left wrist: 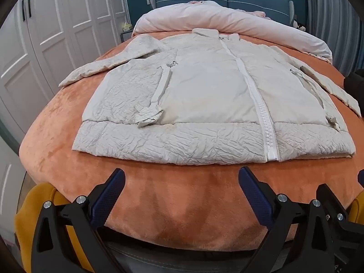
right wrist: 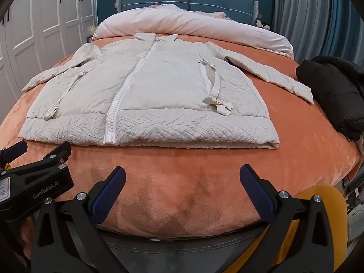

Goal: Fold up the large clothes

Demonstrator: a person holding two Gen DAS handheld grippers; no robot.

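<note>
The jacket (left wrist: 204, 95) is what this moment is about — a large pale padded one, lying face up and zipped on the orange blanket (left wrist: 173, 195) of the bed, filling the middle of both views, hem toward the cameras and collar toward the far end. Nearest, at the bottom of each frame, the left gripper (left wrist: 182, 182) and right gripper (right wrist: 182, 179) hang over bare blanket just short of the hem, jaws spread as wide as they go and holding nothing. No fold looks begun, so the step in hand is probably the first grasp. I would judge it best to start with the sleeves: the left sleeve (left wrist: 109, 63) runs out toward the upper left of the left wrist view, the right sleeve (right wrist: 268, 75) toward the right edge of the right wrist view, where its cuff ends near a black garment (right wrist: 334, 91). Each should be pinched by the cuff and laid across the chest — slowly, since the padding will likely spring back. The white zipper (left wrist: 257, 104) gives a good centre line to fold toward. Furthest off, a pink duvet (left wrist: 227, 22) lies bunched just beyond the collar, so any lengthwise fold is better brought toward the near hem.
</note>
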